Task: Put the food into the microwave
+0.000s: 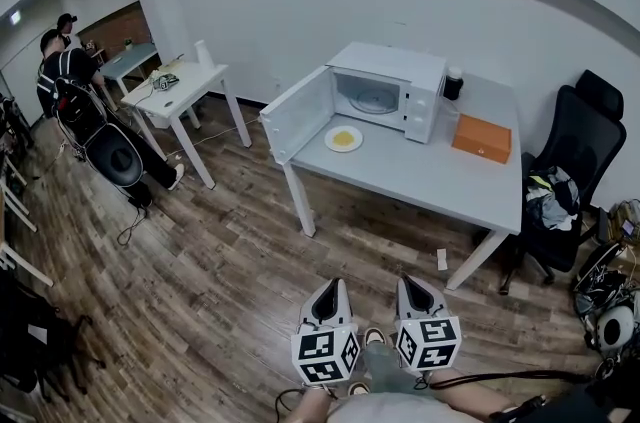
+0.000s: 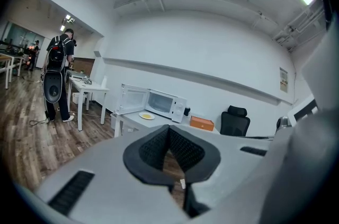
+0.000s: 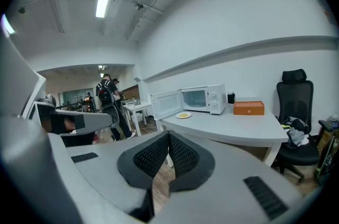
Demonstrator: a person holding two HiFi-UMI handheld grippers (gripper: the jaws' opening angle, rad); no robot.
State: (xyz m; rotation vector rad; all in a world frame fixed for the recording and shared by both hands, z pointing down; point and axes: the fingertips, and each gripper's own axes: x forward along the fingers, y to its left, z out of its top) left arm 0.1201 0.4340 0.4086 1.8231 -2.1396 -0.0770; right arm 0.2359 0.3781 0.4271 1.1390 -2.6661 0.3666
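Observation:
A white microwave (image 1: 388,91) stands on the grey table (image 1: 420,176) with its door (image 1: 297,114) swung open to the left. A white plate of yellow food (image 1: 343,139) lies on the table just in front of the open oven; the same plate (image 2: 146,116) shows in the left gripper view, and the plate (image 3: 183,115) in the right gripper view. Both grippers hang low over the floor, well short of the table. My left gripper (image 1: 329,290) is shut and holds nothing. My right gripper (image 1: 415,287) is shut and holds nothing too.
An orange box (image 1: 481,138) and a dark cup (image 1: 452,84) sit on the table right of the microwave. A black office chair (image 1: 570,171) with clothes stands at the right. A second white table (image 1: 185,89) and two people (image 1: 70,81) are far left. Wood floor lies between.

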